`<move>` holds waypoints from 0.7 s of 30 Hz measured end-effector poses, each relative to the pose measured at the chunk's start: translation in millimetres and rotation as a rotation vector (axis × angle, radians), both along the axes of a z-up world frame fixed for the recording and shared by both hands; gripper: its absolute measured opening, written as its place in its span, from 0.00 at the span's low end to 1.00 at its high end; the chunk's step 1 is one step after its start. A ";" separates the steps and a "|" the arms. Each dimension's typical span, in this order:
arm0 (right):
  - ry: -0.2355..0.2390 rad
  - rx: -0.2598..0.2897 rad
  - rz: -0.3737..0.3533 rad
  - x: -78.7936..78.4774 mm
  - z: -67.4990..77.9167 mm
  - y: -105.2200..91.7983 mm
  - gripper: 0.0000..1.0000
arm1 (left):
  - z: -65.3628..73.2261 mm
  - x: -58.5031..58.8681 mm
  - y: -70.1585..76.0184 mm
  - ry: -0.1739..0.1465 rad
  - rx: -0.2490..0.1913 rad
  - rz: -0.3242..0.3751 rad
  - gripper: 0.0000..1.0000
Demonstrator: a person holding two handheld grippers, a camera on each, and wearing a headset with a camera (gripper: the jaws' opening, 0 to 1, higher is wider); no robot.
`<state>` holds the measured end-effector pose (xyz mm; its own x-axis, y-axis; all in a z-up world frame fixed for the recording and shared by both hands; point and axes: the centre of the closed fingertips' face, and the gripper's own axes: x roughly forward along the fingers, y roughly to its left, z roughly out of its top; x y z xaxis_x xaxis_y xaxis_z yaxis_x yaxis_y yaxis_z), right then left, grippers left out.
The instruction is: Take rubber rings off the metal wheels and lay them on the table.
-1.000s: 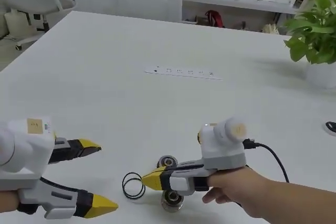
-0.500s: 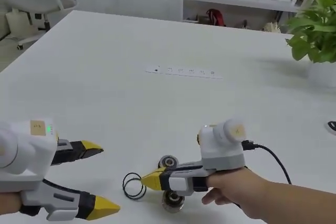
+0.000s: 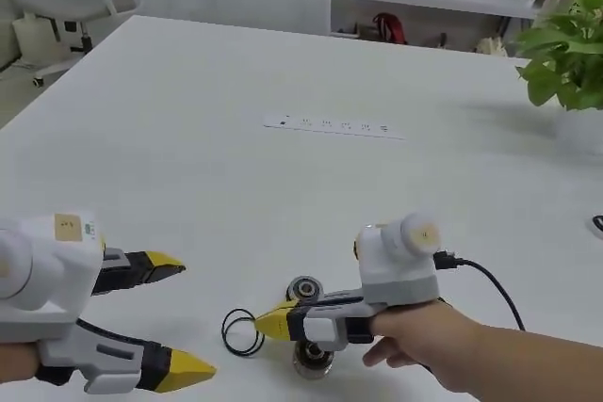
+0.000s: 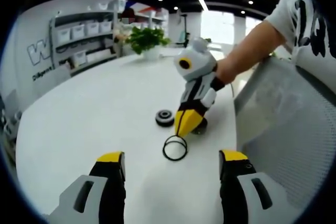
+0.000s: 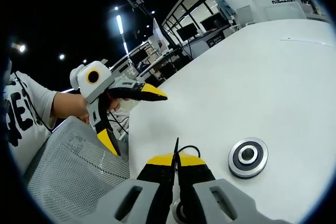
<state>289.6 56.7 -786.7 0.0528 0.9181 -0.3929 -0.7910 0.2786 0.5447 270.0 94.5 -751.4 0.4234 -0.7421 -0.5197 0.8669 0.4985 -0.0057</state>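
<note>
My right gripper (image 3: 271,324) rests low over the white table (image 3: 283,185), its yellow jaws shut on a thin black rubber ring (image 3: 242,332). The ring's loop lies on the table just left of the tips. In the right gripper view the ring (image 5: 177,147) sticks up between the closed tips of my right gripper (image 5: 176,158). One metal wheel (image 3: 303,289) lies flat behind that gripper, also seen as a wheel (image 5: 248,157) to its right. A second wheel (image 3: 311,361) is partly hidden under the gripper body. My left gripper (image 3: 179,313) stands open and empty, left of the ring (image 4: 175,148).
A white power strip (image 3: 325,126) lies across the middle of the table. A potted plant (image 3: 565,54) stands at the far right. A black cable (image 3: 490,280) trails from the right gripper. A grey mesh chair (image 4: 283,108) sits at the table's near edge.
</note>
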 end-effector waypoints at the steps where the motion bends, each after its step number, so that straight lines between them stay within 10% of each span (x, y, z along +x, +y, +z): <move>1: -0.003 -0.003 0.000 0.1 -0.4 -0.2 0.00 | -0.1 0.0 0.0 0.001 0.000 0.000 0.74; 21: -0.055 -0.055 -0.005 3.8 -7.7 -4.6 0.00 | -3.2 -1.9 1.3 0.012 0.002 0.005 0.74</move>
<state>293.5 52.1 -794.5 0.0802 0.8948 -0.4392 -0.8181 0.3108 0.4839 268.1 95.8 -754.6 0.4205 -0.7389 -0.5264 0.8644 0.5025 -0.0149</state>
